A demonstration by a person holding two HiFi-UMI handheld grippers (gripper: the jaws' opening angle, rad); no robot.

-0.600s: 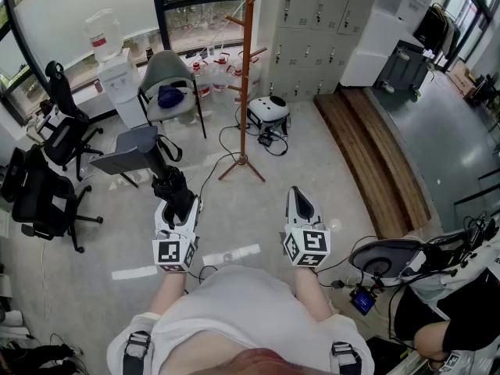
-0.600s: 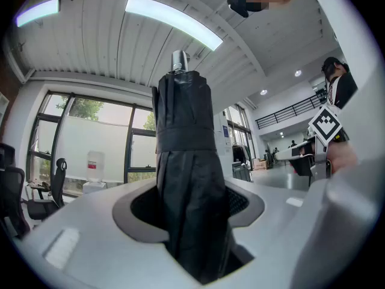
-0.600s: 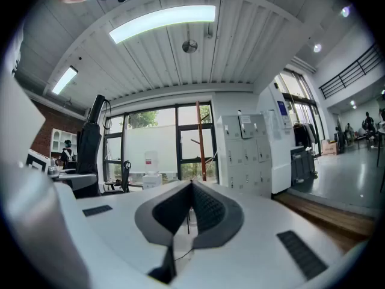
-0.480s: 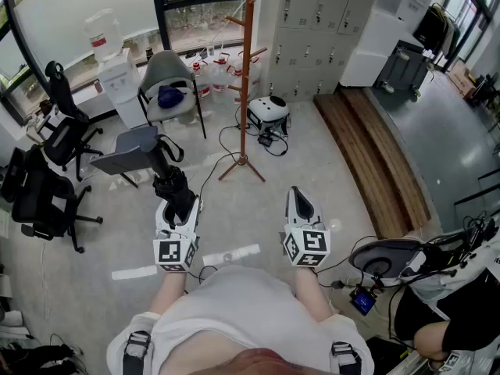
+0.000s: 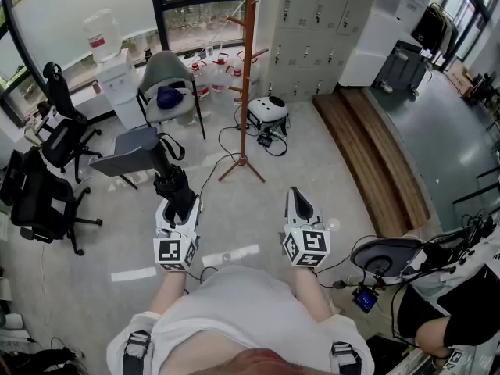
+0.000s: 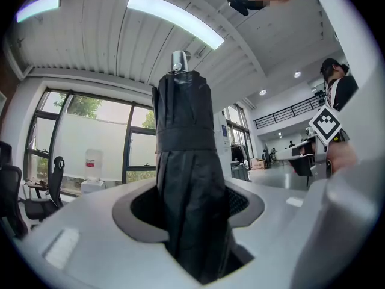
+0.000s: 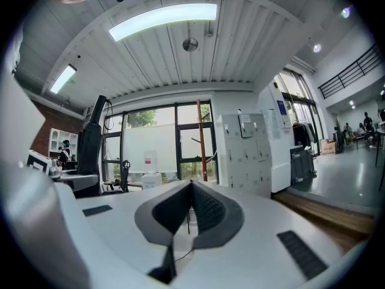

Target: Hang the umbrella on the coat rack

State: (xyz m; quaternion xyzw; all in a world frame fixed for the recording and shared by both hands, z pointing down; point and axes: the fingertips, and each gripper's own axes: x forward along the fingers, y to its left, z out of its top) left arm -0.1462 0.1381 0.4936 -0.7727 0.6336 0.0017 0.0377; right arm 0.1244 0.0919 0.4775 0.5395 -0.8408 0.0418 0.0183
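The umbrella (image 5: pixel 169 180) is a folded, compact one of matte black fabric, pleated lengthwise and cinched by a flat band near its upper end; it sits pinched in the left tool (image 5: pixel 182 208), whose jaws stand wide around the bundle with the ribbed dark pads pressing its sides. The left gripper view shows what the head view does not: the umbrella (image 6: pixel 187 173) rises upright from between smooth grey jaw shells and ends in a short silvery metal tip (image 6: pixel 179 59). The right tool (image 5: pixel 298 198) has its jaws pressed together and holds nothing; in the right gripper view its textured black pads meet in a narrow peak (image 7: pixel 191 205) (only a thin slit shows below them). Both tools point level and lie side by side, well apart from the coat rack (image 5: pixel 246 76), a slim orange-brown pole with angled pegs on splayed legs, standing on the pale, glossy floor (image 5: pixel 258 209) ahead; the right gripper view catches the same coat rack (image 7: pixel 203 142) against tall windows, while the left gripper view does not show it. The head view alone gives a grey shell chair (image 5: pixel 166 80), a white water dispenser (image 5: pixel 117 73), grey lockers (image 5: pixel 312 30), a wooden plank platform (image 5: pixel 375 155) and black office chairs (image 5: pixel 47 186).
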